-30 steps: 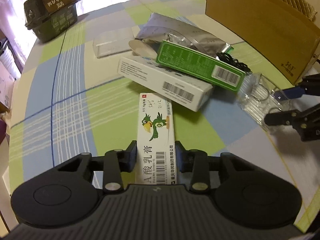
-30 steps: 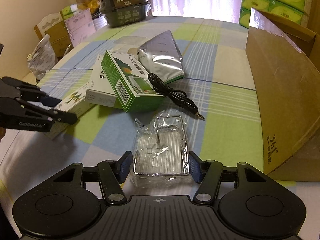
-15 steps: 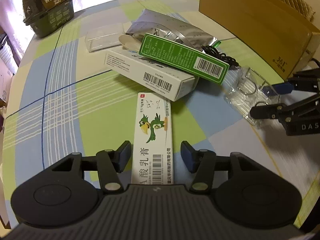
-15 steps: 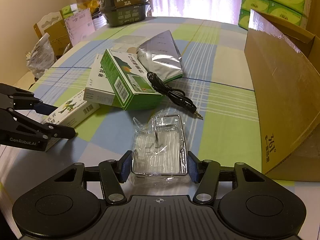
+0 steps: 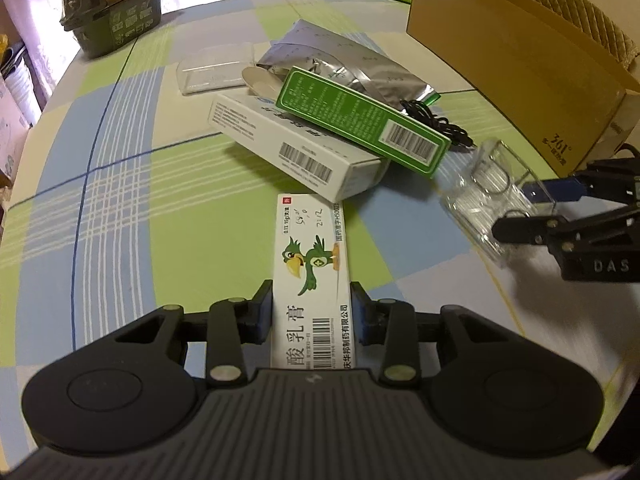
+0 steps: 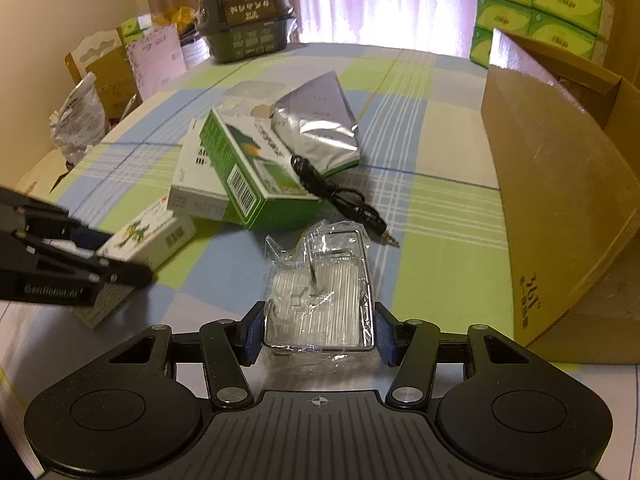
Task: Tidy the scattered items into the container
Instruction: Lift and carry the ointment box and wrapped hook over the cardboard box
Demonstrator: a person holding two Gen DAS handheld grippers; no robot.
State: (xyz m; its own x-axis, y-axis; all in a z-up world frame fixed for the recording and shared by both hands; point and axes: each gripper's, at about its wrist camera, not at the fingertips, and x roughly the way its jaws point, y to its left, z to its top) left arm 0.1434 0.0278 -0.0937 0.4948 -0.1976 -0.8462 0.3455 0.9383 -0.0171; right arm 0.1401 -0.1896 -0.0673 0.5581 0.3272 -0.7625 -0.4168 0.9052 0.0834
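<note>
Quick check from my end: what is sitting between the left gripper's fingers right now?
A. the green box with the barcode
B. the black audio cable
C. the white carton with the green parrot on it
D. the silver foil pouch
C. In the left wrist view the left gripper has a finger against each long side of the white parrot carton, which lies flat on the tablecloth.

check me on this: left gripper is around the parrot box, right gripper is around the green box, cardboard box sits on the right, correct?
One thing is wrong. The right gripper is around the clear plastic packet, not the green box, as the right wrist view shows. The rest holds.
</note>
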